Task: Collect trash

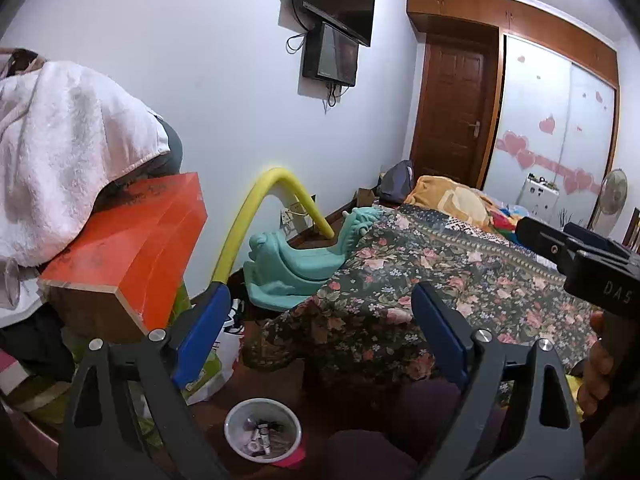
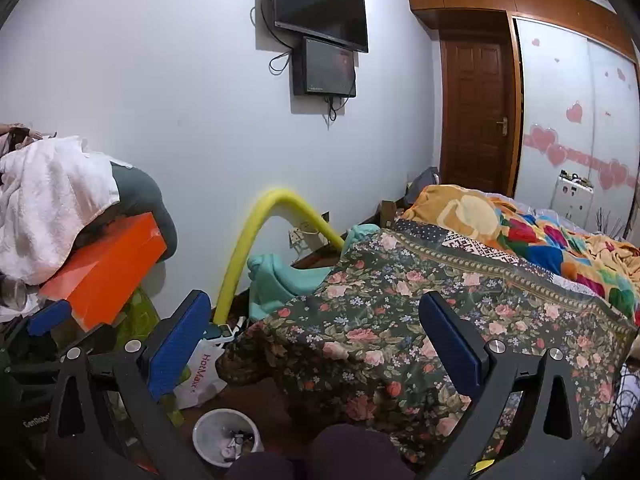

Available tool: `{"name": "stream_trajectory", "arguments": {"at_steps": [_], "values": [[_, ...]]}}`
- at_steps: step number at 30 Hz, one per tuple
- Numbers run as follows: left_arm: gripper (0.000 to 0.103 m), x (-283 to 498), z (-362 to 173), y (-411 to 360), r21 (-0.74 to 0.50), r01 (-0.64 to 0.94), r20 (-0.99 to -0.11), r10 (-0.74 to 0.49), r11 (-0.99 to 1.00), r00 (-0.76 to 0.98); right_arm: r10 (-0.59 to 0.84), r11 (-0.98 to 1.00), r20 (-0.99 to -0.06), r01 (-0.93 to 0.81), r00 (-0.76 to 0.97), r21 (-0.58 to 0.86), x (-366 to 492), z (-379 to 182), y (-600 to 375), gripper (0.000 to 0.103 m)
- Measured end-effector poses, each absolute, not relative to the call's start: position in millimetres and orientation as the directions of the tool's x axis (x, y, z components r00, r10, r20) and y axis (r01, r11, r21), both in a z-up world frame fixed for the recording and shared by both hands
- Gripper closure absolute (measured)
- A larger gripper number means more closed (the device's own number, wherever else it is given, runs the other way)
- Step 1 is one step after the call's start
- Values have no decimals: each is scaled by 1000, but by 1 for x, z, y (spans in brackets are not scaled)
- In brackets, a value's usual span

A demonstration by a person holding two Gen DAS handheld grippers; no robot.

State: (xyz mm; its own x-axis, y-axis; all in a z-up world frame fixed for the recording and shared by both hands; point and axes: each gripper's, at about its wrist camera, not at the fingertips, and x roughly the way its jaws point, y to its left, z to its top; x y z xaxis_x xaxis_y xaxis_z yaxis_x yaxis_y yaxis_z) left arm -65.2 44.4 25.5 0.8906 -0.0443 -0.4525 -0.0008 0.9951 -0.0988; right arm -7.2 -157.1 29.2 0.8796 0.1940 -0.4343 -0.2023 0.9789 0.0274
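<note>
A small round white trash bin [image 1: 262, 429] stands on the dark floor below my left gripper, with several scraps of litter inside; it also shows in the right wrist view [image 2: 224, 435]. My left gripper [image 1: 320, 320] is open and empty, held above the floor between the clutter and the bed. My right gripper [image 2: 316, 328] is open and empty, over the bed's near corner. The right gripper's body [image 1: 592, 264] shows at the right edge of the left wrist view. No loose trash is plainly visible on the bed.
A bed with a floral cover [image 1: 440, 280] fills the right. An orange box [image 1: 132, 236] under a white towel [image 1: 60, 152] is piled at left. A yellow foam tube [image 1: 256, 208], a teal plastic toy [image 1: 292, 264] and a white plastic bag [image 2: 202, 372] lie by the wall.
</note>
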Motion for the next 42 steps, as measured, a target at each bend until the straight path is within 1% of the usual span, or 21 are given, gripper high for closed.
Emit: {"name": "stream_trajectory", "arguments": {"at_steps": [5,12,24,26,42], "values": [[11,-67,25,41,-88,7,-454,-46,996,890,187,981,-434,-193,881,32,-10,28,-159,0],[11,-68,23,40,-87,7,-460,-46,996,887,208,977,-465,-204,860,61,-7,25,-163,0],[5,-70,22,40,-85,-3,-467,-38,996,884,210,977,-471,-203,857,65,-6,25,-163,0],[2,-69,21,40,-81,-11,-472,-29,997,881,211,977,-472,-204,856,66,-6,25,-163,0],[1,-66,19,45,-94,-25,-484,-24,995,875,209,977,-485,-204,849,63,-6,23,-161,0]]}}
